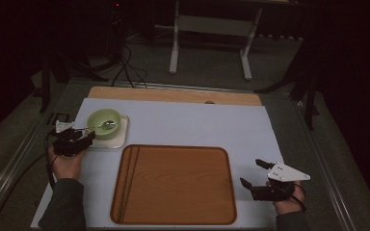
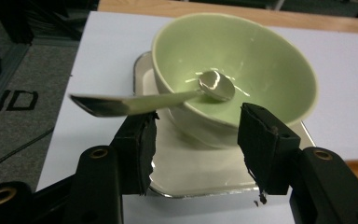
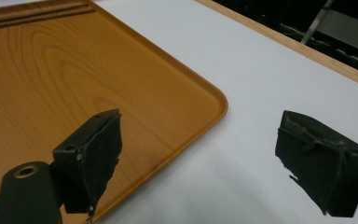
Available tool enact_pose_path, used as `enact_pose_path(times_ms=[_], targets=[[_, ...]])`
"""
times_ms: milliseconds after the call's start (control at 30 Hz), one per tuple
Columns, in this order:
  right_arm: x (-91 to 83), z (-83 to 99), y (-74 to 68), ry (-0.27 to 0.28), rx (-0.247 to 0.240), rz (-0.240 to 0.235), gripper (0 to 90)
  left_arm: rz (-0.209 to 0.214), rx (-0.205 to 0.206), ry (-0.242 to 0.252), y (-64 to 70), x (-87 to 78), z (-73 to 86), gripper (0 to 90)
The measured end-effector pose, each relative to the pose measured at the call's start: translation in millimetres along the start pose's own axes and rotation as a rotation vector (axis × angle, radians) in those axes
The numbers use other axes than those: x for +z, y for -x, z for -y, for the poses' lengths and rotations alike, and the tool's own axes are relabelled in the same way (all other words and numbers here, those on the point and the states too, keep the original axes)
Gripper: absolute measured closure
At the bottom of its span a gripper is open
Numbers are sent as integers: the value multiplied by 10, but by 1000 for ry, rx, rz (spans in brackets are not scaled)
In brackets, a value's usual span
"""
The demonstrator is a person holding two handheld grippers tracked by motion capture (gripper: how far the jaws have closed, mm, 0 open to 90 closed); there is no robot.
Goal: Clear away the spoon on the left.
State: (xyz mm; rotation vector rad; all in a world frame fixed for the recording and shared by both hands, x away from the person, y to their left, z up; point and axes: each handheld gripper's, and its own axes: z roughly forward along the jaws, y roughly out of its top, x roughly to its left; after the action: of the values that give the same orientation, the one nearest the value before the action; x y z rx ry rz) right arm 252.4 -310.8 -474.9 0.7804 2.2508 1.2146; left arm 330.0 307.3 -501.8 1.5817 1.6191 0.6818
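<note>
Spoon (image 2: 168, 95) handle runs leftward out of the bowl (image 2: 261, 70), just above my left gripper (image 2: 196, 140), jaws wide and empty; right gripper (image 1: 254, 174) open, idle, lower right.

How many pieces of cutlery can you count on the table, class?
1: a metal spoon resting in the green bowl on the white square plate, its handle sticking out over the rim towards the left gripper. None seems hidden.

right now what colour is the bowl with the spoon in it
Pale green bowl, clearest in the left gripper view.
</note>
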Motion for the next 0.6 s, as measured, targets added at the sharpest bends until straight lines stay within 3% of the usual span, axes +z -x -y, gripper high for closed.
enact_pose_path(times_ms=[100,267,433,600], targets=[[8,-4,-12,-8,-13,0,141,-14,-22,2,-23,22,-11,494],[14,-6,-24,-15,-19,3,141,-43,-27,12,-39,28,-96,529],[11,-6,-25,-14,-20,4,141,-55,-93,17,-107,39,-147,597],[12,-5,-23,-16,-20,4,141,-52,-130,18,-160,62,-166,620]])
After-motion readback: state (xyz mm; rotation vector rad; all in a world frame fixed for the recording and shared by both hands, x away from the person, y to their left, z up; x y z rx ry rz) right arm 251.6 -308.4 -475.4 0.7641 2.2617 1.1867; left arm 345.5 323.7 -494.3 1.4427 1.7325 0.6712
